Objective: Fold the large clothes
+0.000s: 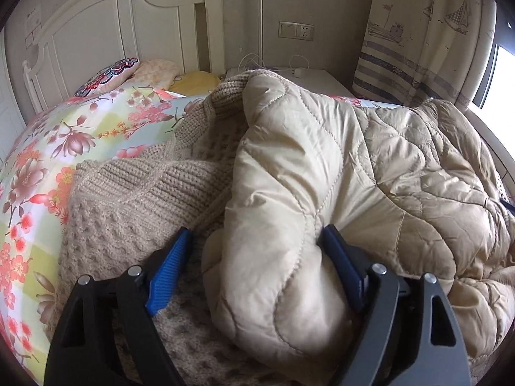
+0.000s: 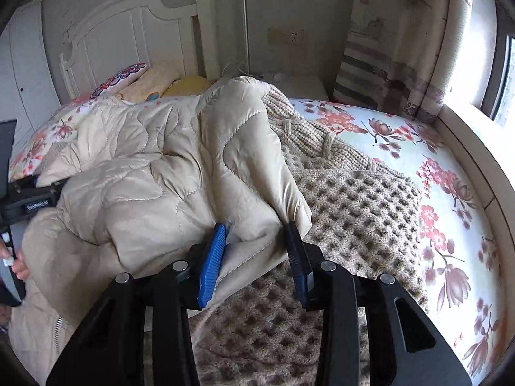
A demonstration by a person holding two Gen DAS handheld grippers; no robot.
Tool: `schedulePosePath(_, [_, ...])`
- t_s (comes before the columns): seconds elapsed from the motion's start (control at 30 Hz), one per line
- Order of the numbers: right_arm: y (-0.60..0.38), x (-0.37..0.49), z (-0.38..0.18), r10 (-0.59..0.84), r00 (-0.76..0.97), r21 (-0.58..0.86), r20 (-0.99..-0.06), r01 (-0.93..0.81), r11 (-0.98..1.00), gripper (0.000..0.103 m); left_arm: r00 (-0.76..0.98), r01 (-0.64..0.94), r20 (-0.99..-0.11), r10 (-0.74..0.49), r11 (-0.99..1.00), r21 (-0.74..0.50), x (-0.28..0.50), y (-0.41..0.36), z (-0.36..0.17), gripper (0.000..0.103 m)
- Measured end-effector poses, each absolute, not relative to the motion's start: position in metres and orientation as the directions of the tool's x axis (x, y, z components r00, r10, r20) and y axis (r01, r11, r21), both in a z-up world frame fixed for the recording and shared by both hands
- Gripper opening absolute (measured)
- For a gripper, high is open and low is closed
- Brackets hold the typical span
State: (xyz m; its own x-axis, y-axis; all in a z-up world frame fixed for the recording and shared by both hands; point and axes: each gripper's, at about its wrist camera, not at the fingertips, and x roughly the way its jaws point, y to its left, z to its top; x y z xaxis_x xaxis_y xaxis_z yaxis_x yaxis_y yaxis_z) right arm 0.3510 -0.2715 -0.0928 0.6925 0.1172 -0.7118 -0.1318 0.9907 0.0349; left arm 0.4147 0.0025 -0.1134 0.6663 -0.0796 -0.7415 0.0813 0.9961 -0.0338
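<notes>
A beige quilted jacket (image 1: 338,160) lies bunched across a bed covered by a floral sheet (image 1: 64,135), its knitted outer side (image 1: 138,193) turned up toward nine o'clock in the left wrist view. The left gripper (image 1: 257,241) sits low at six o'clock with its blue-padded fingers (image 1: 167,263) spread wide; a thick roll of the quilted lining fills most of the gap between them and presses against the pad on the three o'clock side, while the nine o'clock pad stands clear of the roll, over the knit. Whether the fingers are actually squeezing the fabric cannot be told.

From the right wrist view, the right gripper (image 2: 256,228) meets the jacket (image 2: 145,160) at six o'clock, its fingers (image 2: 210,260) held partly apart with a folded edge of the lining caught between the two blue pads. The waffle-textured knit (image 2: 354,212) spreads out from the gripper toward three o'clock, resting on the flowered sheet (image 2: 450,193). At nine o'clock, the other tool's black body shows at the frame edge, with the person's fingertips (image 2: 19,265) just beside the fabric; a zipper (image 2: 58,331) runs along the jacket's edge at about eight o'clock.

At twelve o'clock in both views stands a white headboard (image 1: 106,32), with pillows (image 1: 154,70) below it, a white nightstand (image 1: 318,80) beside the bed, and a boat-print curtain (image 1: 418,32) at two o'clock, by the bright window.
</notes>
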Motion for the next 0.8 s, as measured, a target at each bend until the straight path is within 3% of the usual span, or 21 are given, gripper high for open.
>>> schedulePosePath(0.17, [-0.251,0.361,-0.043,0.114,0.774,-0.044,-0.623,-0.181,0.982,0.034,0.666,0.082,-0.742,-0.078,0.996,-0.03,0.415,0.002,-0.115,0.083])
schedulePosePath(0.27, [-0.23,0.393,-0.028,0.119,0.779,-0.094,-0.615,-0.223,0.97,0.034,0.666,0.083,-0.742,-0.078,0.996,-0.031,0.416,0.002,-0.115,0.083])
schedulePosePath(0.37, [-0.213,0.436,-0.036,0.153,0.718,-0.087,-0.679,-0.286,0.954,0.034,0.665,0.084,-0.743,-0.083,0.996,-0.036,0.415,0.002,-0.115,0.084])
schedulePosePath(0.43, [-0.21,0.466,-0.06,0.107,0.665,-0.115,-0.739,-0.28,0.953,0.035,0.664,0.086,-0.743,-0.09,0.995,-0.044,0.415,0.002,-0.115,0.084])
schedulePosePath(0.5, [-0.222,0.488,-0.096,0.089,0.56,-0.053,-0.823,-0.232,0.971,0.035,0.662,0.089,-0.743,-0.098,0.995,-0.052,0.416,0.003,-0.116,0.085])
schedulePosePath(0.6, [-0.242,0.479,-0.106,0.19,0.594,0.079,-0.781,-0.207,0.975,0.035,0.661,0.091,-0.744,-0.103,0.994,-0.056,0.416,0.003,-0.116,0.086])
schedulePosePath(0.73, [-0.242,0.453,-0.078,0.128,0.617,0.026,-0.776,-0.172,0.985,0.039,0.66,0.093,-0.743,-0.109,0.994,-0.063,0.417,0.004,-0.116,0.087])
schedulePosePath(0.8, [-0.239,0.416,-0.055,0.145,0.698,0.027,-0.701,-0.177,0.984,0.046,0.66,0.094,-0.743,-0.112,0.993,-0.066,0.417,0.005,-0.116,0.087])
